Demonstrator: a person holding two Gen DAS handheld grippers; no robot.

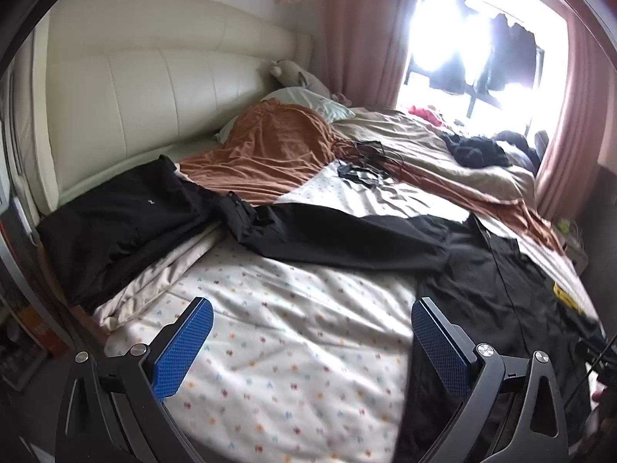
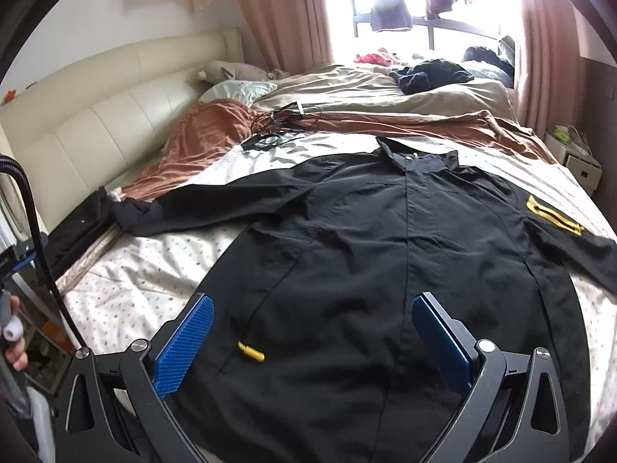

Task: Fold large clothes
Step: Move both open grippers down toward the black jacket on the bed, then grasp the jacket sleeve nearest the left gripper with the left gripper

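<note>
A large black jacket (image 2: 366,239) lies flat and face up on the bed, collar toward the far side, with a yellow patch (image 2: 551,214) on one sleeve and a yellow zip pull (image 2: 250,351) near the hem. Its other sleeve (image 1: 339,239) stretches left across the patterned sheet (image 1: 270,328). My right gripper (image 2: 312,332) hovers open over the jacket's lower front, holding nothing. My left gripper (image 1: 312,339) is open above the sheet, beside the jacket's left edge (image 1: 482,289).
A folded black garment (image 1: 115,216) rests by the cream headboard (image 1: 154,77). A rust blanket (image 1: 270,150), black cables (image 1: 362,162), pillows and a beige duvet (image 2: 366,85) with dark clothes (image 2: 428,71) fill the far side. A hand (image 2: 13,343) shows at the left edge.
</note>
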